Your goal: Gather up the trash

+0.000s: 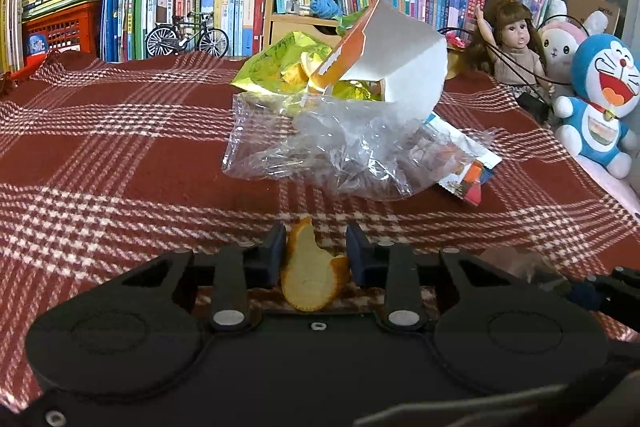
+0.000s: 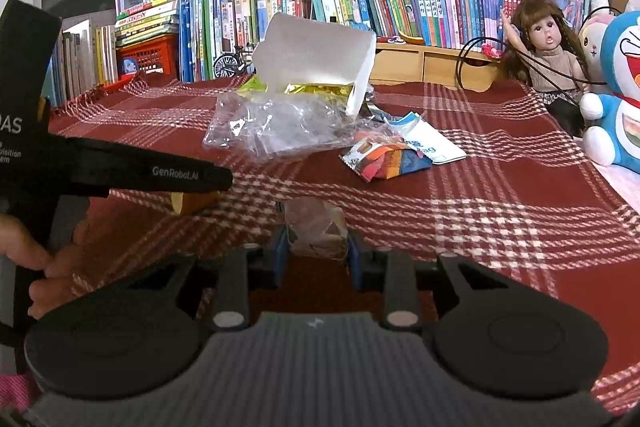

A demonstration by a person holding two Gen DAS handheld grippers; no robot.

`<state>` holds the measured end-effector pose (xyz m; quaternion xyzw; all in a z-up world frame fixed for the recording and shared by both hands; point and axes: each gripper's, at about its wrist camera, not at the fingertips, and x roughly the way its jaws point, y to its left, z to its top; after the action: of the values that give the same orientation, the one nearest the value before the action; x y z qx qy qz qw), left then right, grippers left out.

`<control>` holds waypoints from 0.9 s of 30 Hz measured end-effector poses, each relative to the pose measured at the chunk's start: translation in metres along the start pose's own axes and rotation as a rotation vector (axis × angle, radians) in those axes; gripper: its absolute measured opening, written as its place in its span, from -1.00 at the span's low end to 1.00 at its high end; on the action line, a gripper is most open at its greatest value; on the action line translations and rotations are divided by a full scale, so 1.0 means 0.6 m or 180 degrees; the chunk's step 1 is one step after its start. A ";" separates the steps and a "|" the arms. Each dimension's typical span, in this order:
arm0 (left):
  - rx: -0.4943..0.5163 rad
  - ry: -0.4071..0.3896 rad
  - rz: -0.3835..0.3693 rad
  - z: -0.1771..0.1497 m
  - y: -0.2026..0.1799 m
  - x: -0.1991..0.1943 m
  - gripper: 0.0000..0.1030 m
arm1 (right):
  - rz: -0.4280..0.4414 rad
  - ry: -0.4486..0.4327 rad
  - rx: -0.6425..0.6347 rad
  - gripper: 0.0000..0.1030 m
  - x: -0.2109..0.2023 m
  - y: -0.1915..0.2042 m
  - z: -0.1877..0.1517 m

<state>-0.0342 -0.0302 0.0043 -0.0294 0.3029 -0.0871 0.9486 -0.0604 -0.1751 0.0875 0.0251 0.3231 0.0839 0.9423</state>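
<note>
Now, in the left wrist view, the left tool [image 1: 316, 247] has an orange peel [image 1: 310, 277] between its jaws, apparently pinched, nearer than the clear plastic bag [image 1: 320, 151] on the plaid bench [image 1: 120, 163]; light and curved, it wants a hold across its rim. Seen from the right wrist, the right tool [image 2: 318, 249] pinches a crumpled wrapper [image 2: 316, 227], nearer than that bag; it is flimsy.

Left gripper [image 1: 316, 247] tips down toward the worktop, its blue fingers [image 1: 276, 251] bracketing a piece of orange peel [image 1: 310, 269]; the left one touches it, and whether the right one does is hard to tell. Right gripper [image 2: 316, 247] tips down too, just right of the peel, jaws narrowed on a crumpled clear wrapper [image 2: 316, 229]. In the right wrist view, a bare hand [image 2: 36, 263] wraps the left gripper's handle.
</note>
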 end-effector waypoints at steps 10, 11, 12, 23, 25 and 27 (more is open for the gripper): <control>0.0137 -0.0071 -0.0047 -0.012 0.001 -0.056 -0.43 | 0.0006 -0.0090 -0.0040 -0.30 -0.025 0.012 0.008; 0.0151 -0.0073 -0.0052 -0.014 0.000 -0.063 -0.43 | 0.0008 -0.0097 -0.0045 -0.30 -0.028 0.013 0.008; 0.0158 -0.0071 -0.0060 -0.016 0.001 -0.069 -0.43 | 0.0013 -0.0101 -0.0048 -0.30 -0.031 0.014 0.007; 0.0163 0.0010 -0.0174 -0.051 0.003 -0.139 -0.43 | 0.0094 -0.0122 -0.0069 -0.30 -0.067 0.031 -0.006; 0.0182 0.0009 -0.0178 -0.055 0.002 -0.146 -0.43 | 0.0105 -0.0117 -0.0080 -0.30 -0.073 0.034 -0.010; 0.0186 0.0015 -0.0172 -0.059 0.002 -0.150 -0.43 | 0.0107 -0.0114 -0.0086 -0.30 -0.076 0.037 -0.012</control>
<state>-0.1269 -0.0127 0.0267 -0.0096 0.3015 -0.1215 0.9456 -0.1037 -0.1614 0.1116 0.0194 0.3046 0.1036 0.9466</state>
